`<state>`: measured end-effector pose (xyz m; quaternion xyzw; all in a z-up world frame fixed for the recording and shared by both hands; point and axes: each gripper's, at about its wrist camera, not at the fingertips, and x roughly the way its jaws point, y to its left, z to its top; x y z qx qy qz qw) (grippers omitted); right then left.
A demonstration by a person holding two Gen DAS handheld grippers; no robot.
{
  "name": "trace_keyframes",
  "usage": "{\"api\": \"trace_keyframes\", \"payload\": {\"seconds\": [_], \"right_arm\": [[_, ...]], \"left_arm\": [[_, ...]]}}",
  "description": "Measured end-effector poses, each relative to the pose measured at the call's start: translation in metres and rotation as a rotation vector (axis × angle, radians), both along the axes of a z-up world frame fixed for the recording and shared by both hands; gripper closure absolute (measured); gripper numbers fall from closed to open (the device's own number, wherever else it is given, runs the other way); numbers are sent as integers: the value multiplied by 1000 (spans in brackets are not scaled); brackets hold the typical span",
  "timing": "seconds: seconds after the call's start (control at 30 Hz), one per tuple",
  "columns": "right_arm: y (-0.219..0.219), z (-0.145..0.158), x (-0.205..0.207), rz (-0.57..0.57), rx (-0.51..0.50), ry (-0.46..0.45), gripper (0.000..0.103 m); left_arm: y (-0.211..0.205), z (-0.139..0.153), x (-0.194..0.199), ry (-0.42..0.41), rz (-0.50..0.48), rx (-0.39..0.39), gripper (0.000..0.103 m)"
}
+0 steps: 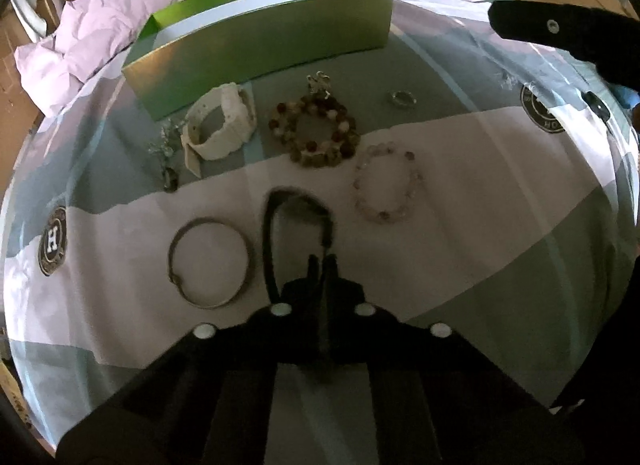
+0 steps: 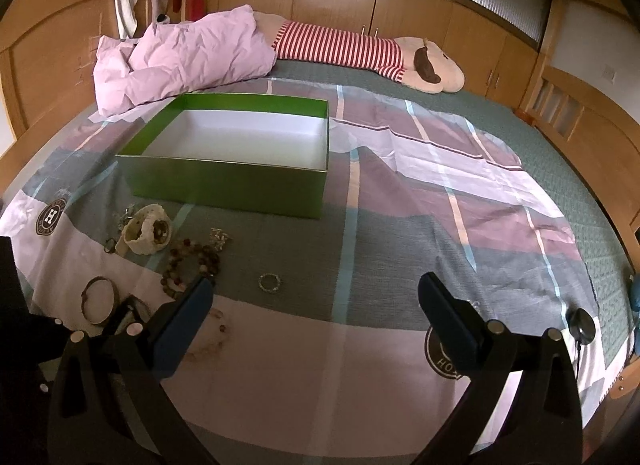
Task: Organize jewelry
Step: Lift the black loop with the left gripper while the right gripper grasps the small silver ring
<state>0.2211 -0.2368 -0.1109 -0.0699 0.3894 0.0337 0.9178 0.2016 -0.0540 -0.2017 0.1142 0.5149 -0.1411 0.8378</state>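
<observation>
Jewelry lies on a patterned sheet in front of an open green box (image 1: 260,41) (image 2: 224,185). My left gripper (image 1: 321,261) is shut on the right side of a dark loop bracelet (image 1: 274,225). A metal bangle (image 1: 210,263) lies just left of it and a pale bead bracelet (image 1: 386,185) to the upper right. Nearer the box are a white watch (image 1: 220,129), a brown bead bracelet (image 1: 314,131) and a small ring (image 1: 403,98). My right gripper (image 2: 314,285) hangs open with nothing between its fingers, to the right of the jewelry.
A crumpled pink quilt (image 2: 188,57) and a striped plush toy (image 2: 360,49) lie behind the box. A crystal necklace (image 1: 166,145) sits left of the watch and a silver charm (image 1: 318,83) by the box. Wooden bed rails (image 2: 592,137) ring the mattress.
</observation>
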Motion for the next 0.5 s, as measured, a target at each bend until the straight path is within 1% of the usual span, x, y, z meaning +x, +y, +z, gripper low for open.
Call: {"api": "trace_keyframes", "payload": {"seconds": [0.1, 0.2, 0.27, 0.33, 0.37, 0.4, 0.43, 0.5], "right_arm": [[-5, -2, 2, -12, -3, 1, 3], [-9, -12, 8, -18, 20, 34, 2], [-9, -26, 14, 1, 60, 96, 2], [-8, -39, 18, 23, 120, 153, 3], [-7, -47, 22, 36, 164, 182, 6], [-4, -52, 24, 44, 172, 198, 9], [1, -57, 27, 51, 164, 211, 14], [13, -68, 34, 63, 114, 211, 16]], "left_arm": [[9, 18, 1, -49, 27, -7, 101], [20, 46, 0, -111, 60, -57, 101], [35, 66, -2, -154, 81, -87, 101], [44, 77, 0, -183, 111, -110, 101], [50, 83, 1, -195, 130, -125, 101], [56, 86, 2, -202, 144, -134, 101], [62, 89, 3, -210, 164, -142, 101], [70, 92, 6, -211, 184, -148, 101]]}}
